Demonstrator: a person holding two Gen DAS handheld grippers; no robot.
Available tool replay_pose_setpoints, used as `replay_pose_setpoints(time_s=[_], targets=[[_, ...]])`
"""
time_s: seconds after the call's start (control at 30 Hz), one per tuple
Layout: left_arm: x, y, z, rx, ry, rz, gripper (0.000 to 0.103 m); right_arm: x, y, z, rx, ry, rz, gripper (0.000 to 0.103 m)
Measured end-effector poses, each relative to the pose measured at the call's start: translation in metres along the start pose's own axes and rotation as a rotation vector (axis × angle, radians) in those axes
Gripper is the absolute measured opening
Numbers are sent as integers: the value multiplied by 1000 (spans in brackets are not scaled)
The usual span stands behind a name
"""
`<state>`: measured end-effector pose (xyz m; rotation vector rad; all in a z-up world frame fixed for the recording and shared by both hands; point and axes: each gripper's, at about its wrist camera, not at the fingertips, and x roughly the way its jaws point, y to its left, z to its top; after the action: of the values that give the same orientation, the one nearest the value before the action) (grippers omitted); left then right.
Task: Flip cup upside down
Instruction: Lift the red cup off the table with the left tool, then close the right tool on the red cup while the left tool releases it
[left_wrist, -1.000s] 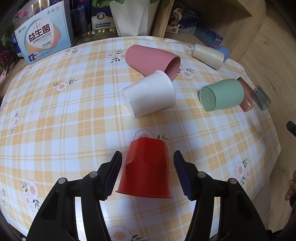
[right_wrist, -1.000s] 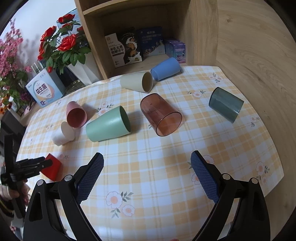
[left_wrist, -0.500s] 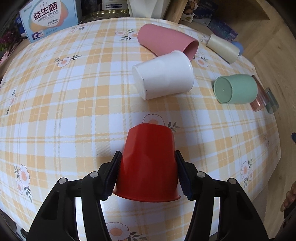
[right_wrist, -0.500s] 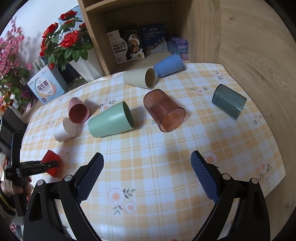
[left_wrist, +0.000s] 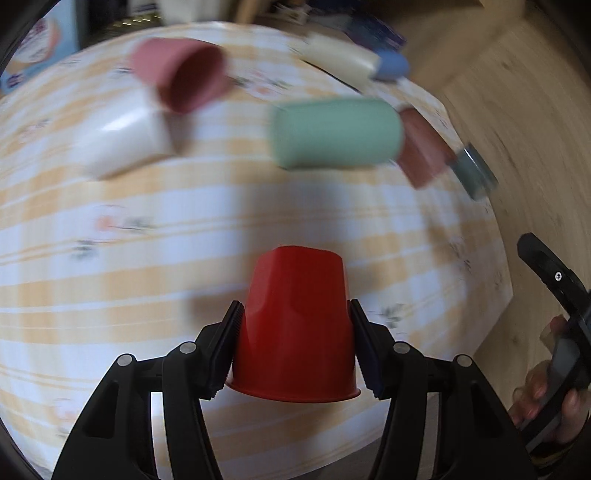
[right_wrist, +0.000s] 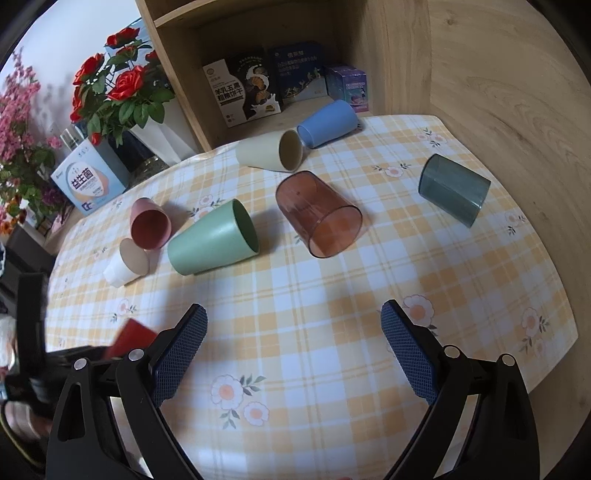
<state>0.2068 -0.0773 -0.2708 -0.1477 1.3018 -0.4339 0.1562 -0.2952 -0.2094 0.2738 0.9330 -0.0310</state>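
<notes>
My left gripper (left_wrist: 293, 341) is shut on a red cup (left_wrist: 295, 325), its pads pressed on both sides of the cup. The cup's closed base points away from the camera and its rim is toward me. It hangs above the checked tablecloth (left_wrist: 147, 258); the view is blurred by motion. In the right wrist view the red cup (right_wrist: 129, 338) shows at the lower left, partly hidden behind my finger. My right gripper (right_wrist: 293, 350) is open and empty above the near part of the table.
Several cups lie on their sides: white (right_wrist: 123, 267), pink (right_wrist: 149, 223), green (right_wrist: 212, 243), brown translucent (right_wrist: 319, 214), grey (right_wrist: 452, 194), cream (right_wrist: 271, 151), blue (right_wrist: 327, 123). Boxes stand on a wooden shelf (right_wrist: 280, 85), flowers (right_wrist: 118, 88) at back left.
My left gripper closed on the red cup, lifted it off the cloth and is swinging with it, blurring the view. The right gripper stayed open and nearly still.
</notes>
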Motion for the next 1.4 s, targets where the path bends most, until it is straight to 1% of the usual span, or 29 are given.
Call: replay_pose_setpoints(time_s=[0.1, 0.17, 0.27, 0.33, 0.43, 0.57, 0.63, 0.87, 1.0, 1.2, 1.4], targets=[[18, -31, -1, 63, 13, 0, 55, -2, -11, -1, 17, -2, -11, 92], [27, -42, -8, 88, 23, 2, 55, -2, -19, -2, 29, -2, -22, 92], [33, -52, -14, 114, 34, 8, 56, -1, -31, -3, 51, -2, -39, 92], [34, -55, -17, 126, 24, 12, 56, 0, -37, -3, 64, -2, -47, 92], [34, -52, -19, 122, 22, 9, 57, 1, -42, -4, 76, 1, -55, 92], [29, -46, -21, 112, 19, 2, 75, 1, -41, -4, 79, 4, -47, 92], [27, -44, -22, 104, 16, -12, 78, -1, -39, -4, 73, 3, -47, 92], [15, -43, -26, 102, -14, 9, 80, -5, -37, -8, 81, 17, -34, 92], [10, -40, -30, 95, -22, 10, 81, -7, -33, -10, 75, 22, -34, 92], [2, -36, -33, 79, -41, 6, 85, -9, -29, -15, 99, 45, -14, 92], [-5, -36, -36, 86, -60, 8, 89, -13, -25, -19, 97, 54, -21, 92]])
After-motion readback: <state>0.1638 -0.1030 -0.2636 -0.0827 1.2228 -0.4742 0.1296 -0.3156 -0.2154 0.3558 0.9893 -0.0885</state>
